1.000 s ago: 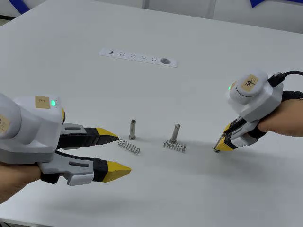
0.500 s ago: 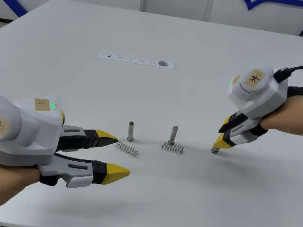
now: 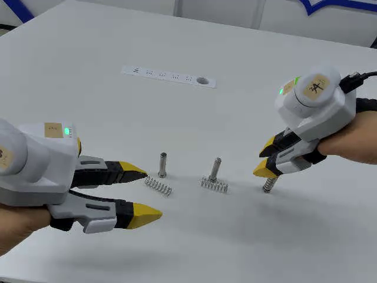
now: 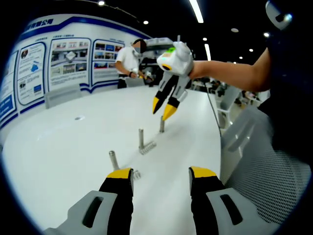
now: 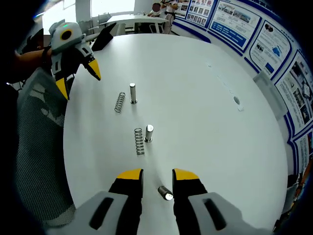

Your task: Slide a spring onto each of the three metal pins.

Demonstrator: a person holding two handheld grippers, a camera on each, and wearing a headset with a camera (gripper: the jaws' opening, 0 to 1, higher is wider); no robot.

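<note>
On the white desk (image 3: 194, 247) three pins stand upright in a row. The right pin (image 5: 168, 196) already carries a fitted spring (image 3: 268, 186). The right gripper (image 3: 263, 160) hovers just above it with its jaws slightly apart, pinching nothing. The left spring (image 3: 158, 186) lies beside the left pin (image 3: 162, 164), and the middle spring (image 3: 214, 185) beside the middle pin (image 3: 216, 168), each handy for threading. The left gripper (image 3: 143, 193) is spread wide near the left spring, probably to pick it up.

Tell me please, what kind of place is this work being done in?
Probably a demonstration hall or lab, not a home: blue-and-white display boards line the wall, a large white table carries a power strip, and ceiling lights run overhead.
</note>
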